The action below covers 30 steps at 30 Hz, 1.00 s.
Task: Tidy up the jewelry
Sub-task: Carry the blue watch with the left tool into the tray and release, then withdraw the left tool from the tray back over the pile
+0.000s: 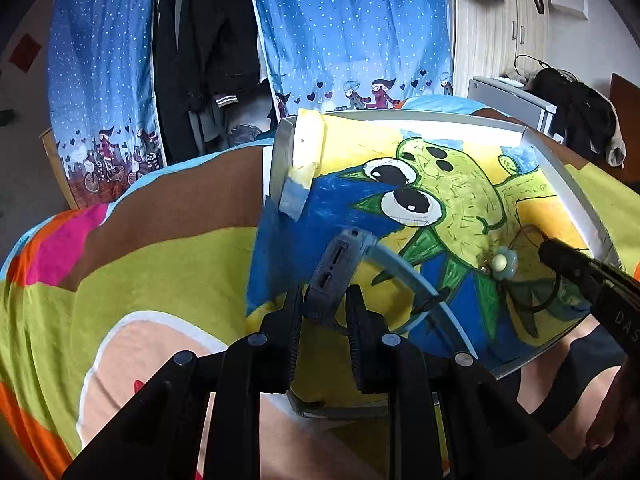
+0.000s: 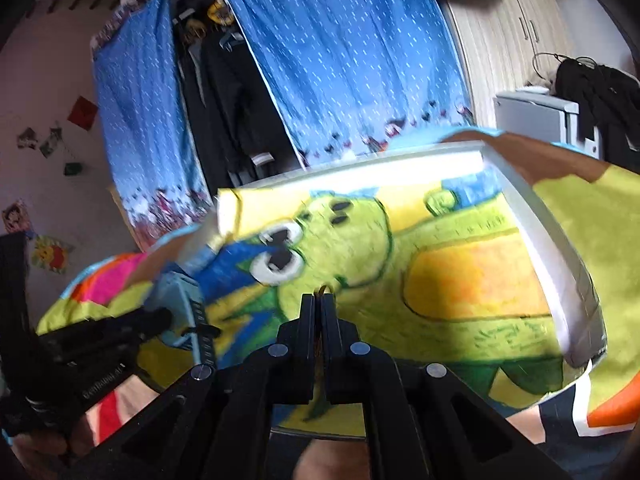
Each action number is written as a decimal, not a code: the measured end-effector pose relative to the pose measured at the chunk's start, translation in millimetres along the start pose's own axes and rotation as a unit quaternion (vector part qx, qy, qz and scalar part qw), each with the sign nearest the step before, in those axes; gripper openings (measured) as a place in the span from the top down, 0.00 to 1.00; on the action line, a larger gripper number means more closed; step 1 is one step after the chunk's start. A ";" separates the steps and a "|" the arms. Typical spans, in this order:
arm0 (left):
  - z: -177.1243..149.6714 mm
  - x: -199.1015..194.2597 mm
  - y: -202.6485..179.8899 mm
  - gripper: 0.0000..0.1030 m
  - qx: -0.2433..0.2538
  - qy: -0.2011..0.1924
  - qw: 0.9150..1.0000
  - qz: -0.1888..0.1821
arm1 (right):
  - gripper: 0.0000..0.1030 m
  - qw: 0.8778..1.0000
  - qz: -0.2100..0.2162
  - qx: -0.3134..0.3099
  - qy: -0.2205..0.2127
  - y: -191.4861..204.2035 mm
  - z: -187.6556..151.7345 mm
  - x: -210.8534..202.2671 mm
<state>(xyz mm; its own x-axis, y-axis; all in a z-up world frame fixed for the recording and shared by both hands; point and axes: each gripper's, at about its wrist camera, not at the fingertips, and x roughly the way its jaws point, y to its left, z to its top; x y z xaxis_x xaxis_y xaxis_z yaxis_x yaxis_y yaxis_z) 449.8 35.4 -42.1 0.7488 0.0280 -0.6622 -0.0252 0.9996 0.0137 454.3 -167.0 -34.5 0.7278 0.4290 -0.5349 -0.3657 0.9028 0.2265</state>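
A shallow white tray (image 1: 580,196) lined with a bright cartoon drawing lies on the bed. My left gripper (image 1: 324,304) is shut on a light-blue smartwatch (image 1: 340,260), holding its body upright over the tray's left part; its strap (image 1: 404,276) curves to the right. A dark cord necklace with a pale flower pendant (image 1: 503,262) lies in the tray. My right gripper (image 1: 556,256) is at the cord's right side. In the right wrist view the right gripper (image 2: 319,300) is shut on the thin brown cord (image 2: 322,289). The watch (image 2: 188,300) and left gripper (image 2: 152,320) show at left.
The tray (image 2: 560,280) rests on a multicoloured bedspread (image 1: 160,272). Blue dotted curtains (image 1: 352,32) and hanging dark clothes (image 1: 208,60) stand behind. A grey cabinet (image 1: 512,100) with dark clothing is at the back right. A person's leg (image 1: 560,380) is at the lower right.
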 end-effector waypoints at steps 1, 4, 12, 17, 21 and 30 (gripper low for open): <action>-0.7 -0.8 0.2 0.82 -0.001 -0.002 1.000 -0.004 | 0.96 1.000 -0.006 -0.001 0.005 -1.9 -2.4 2.0; -1.7 -5.9 0.2 0.71 -0.002 -0.007 1.000 -0.005 | 0.95 1.000 -0.024 0.000 0.019 -8.1 -6.0 4.6; -3.3 -48.7 -6.0 0.36 -0.007 -0.046 0.999 -0.018 | 0.51 0.998 -0.063 -0.007 0.023 -13.9 -10.2 -17.2; -12.6 -95.9 -6.6 0.14 -0.023 -0.092 0.995 -0.018 | 0.26 0.997 -0.074 -0.010 -0.007 -8.1 -8.0 -55.6; -20.4 -142.4 -3.4 0.07 -0.041 -0.137 0.989 -0.025 | 0.10 0.996 -0.077 -0.029 -0.047 4.5 -9.4 -96.4; -60.0 -235.7 -0.4 0.03 -0.066 -0.187 0.979 -0.048 | 0.00 0.985 -0.077 -0.079 -0.133 41.9 -37.9 -202.7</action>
<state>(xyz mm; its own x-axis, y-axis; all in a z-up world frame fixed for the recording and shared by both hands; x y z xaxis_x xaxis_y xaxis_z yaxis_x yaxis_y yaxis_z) 233.5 28.0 69.0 0.9413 -0.0403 -0.3353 -0.0101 0.9891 -0.1472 269.4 -217.3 52.6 0.9006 0.2992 -0.3153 -0.3092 0.9508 0.0194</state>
